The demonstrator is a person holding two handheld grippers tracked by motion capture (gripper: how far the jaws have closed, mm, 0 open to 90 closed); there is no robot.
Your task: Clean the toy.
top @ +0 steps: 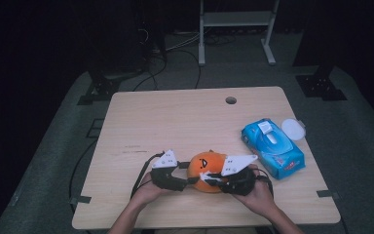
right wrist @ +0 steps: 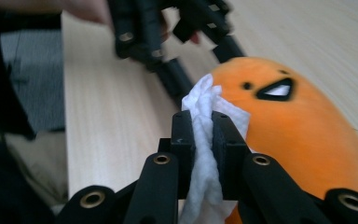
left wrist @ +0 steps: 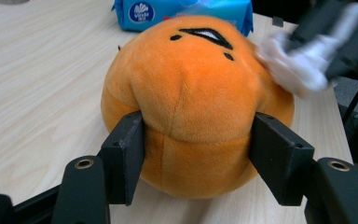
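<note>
An orange plush toy (top: 205, 165) with a face on top sits near the front edge of the wooden table (top: 175, 122). My left gripper (left wrist: 198, 154) is shut on it, one pad pressing into each side of the plush toy (left wrist: 191, 93). In the high view the left gripper (top: 187, 181) comes in from the toy's left. My right gripper (right wrist: 203, 135) is shut on a white tissue (right wrist: 205, 116), which it holds against the toy (right wrist: 298, 135) near the face. The right gripper (top: 209, 179) reaches in from the toy's right side.
A blue pack of wipes (top: 272, 147) lies to the right of the toy, with a round white lid (top: 292, 128) beside it near the table's right edge. A cable hole (top: 231, 100) sits at the far side of the table.
</note>
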